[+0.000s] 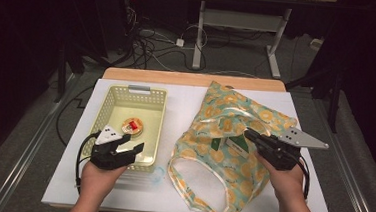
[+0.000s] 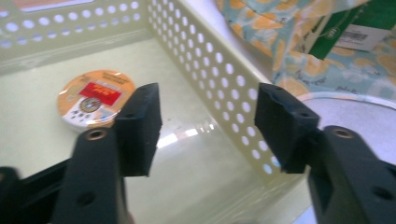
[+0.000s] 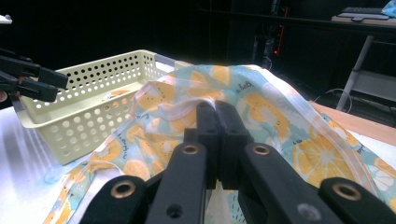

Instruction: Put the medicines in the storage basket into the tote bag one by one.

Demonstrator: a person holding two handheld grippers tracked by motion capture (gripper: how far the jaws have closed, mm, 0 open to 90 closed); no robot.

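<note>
My left gripper (image 1: 134, 143), lower left, has its jaws apart over the basket (image 1: 157, 95), the tin (image 1: 133, 126) lying inside. My right gripper (image 1: 248, 135) is clamped on the bag (image 1: 226, 108).

The high view looks forward and down from above the person's side, taking in the whole white tabletop (image 1: 179, 195) and the dark floor beyond. The left gripper view rides low and close over the pale yellow perforated plastic basket (image 2: 219, 79), looking into it and past its wall to the orange-print fabric bag (image 2: 280, 28). The right gripper view sits just above the bag (image 3: 280, 121), facing level across the table toward the same basket (image 3: 93, 88). All three share basket (image 1: 157, 129) and bag (image 1: 225, 113).
</note>
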